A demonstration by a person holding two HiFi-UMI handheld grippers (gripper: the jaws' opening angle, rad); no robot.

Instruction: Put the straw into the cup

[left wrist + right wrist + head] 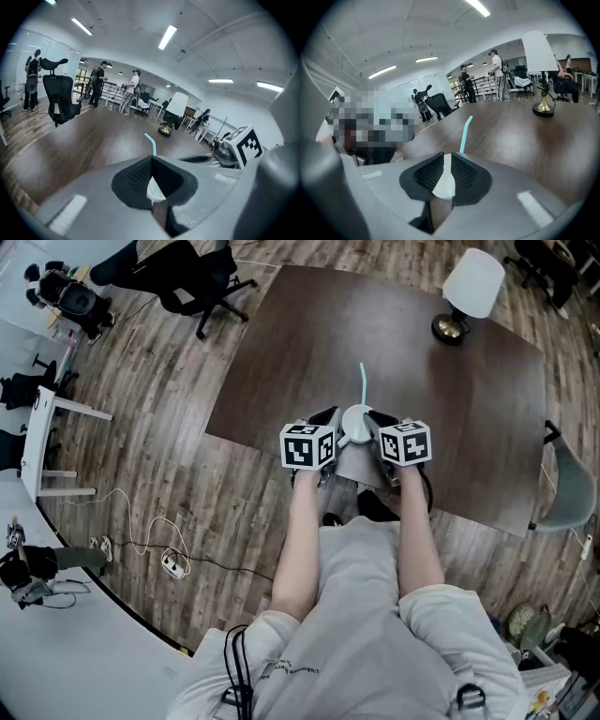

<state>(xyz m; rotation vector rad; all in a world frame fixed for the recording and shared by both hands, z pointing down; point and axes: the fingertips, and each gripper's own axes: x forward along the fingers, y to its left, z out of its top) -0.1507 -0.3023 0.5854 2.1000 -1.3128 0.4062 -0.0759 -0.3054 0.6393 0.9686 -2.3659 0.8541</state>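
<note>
Head view: both of the person's forearms reach straight forward, side by side, over the near edge of a dark brown table [375, 324]. The left claw [326, 418] and the right claw [379, 418] point toward each other around a white cup [354, 421]. A pale blue straw [364, 385] stands up out of the cup, leaning slightly away from the person. A white-shaded lamp [472, 285] stands well apart at the table's far side.

Left gripper view: the left claw [152, 159] is closed, its black pads meeting at the tips, with the white cup [153, 190] wedged in the gap just below. The straw [152, 143] rises above the pads, its top bent.

Right gripper view: the right claw [446, 157] is clamped on the cup [444, 183], whose white wall fills the narrow slot between the pads. The straw [465, 133] stands just behind them
</note>
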